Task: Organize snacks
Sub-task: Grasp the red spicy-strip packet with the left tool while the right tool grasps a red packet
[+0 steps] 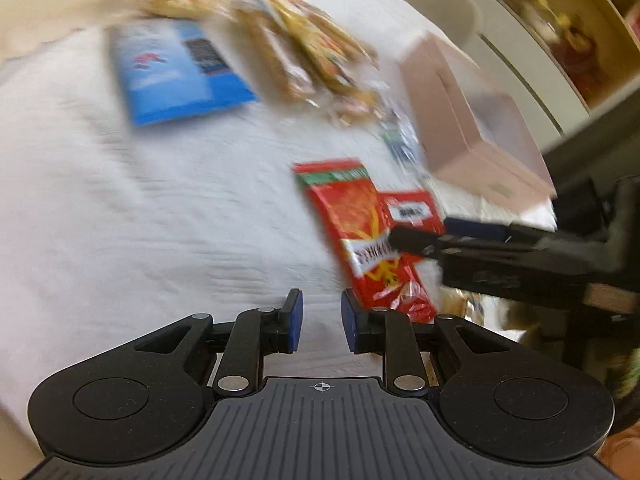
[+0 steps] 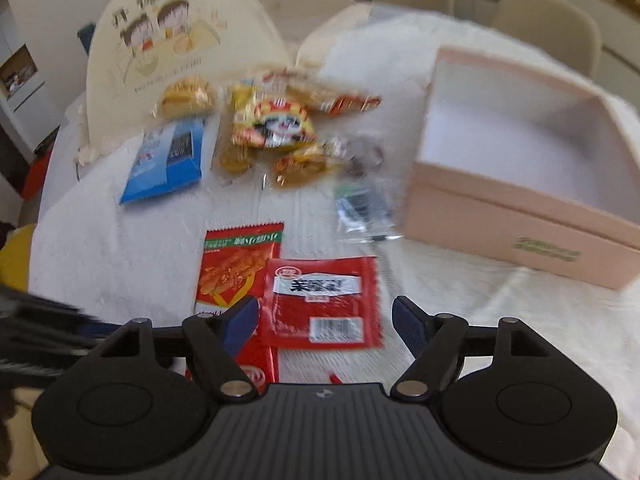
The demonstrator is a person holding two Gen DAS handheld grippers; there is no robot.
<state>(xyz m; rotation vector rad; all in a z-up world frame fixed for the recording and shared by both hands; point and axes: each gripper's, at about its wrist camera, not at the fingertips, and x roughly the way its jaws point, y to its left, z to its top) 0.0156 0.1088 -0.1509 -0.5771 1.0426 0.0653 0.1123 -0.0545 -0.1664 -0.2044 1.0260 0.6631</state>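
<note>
A pink box (image 2: 520, 216) sits open and empty on the white-clothed worktop (image 2: 120, 264), snack packets just beside it. The right claw (image 2: 324, 320) gapes over a red packet (image 2: 320, 300); the left claw (image 1: 322, 320), narrowly parted, holds nothing.

- The left wrist view is smeared. The words on the blue packet (image 1: 180, 72) are too fuzzy to read.
- The yellow snack bags (image 1: 304, 48) melt into each other, so they can't be counted.
- The long red packet (image 2: 236, 276) is partly hidden under a gripper finger (image 2: 240, 324).
- The pink box (image 2: 520, 184) is cut off at the right edge.
- The small clear packet (image 2: 362, 208) is too blurry to name.
</note>
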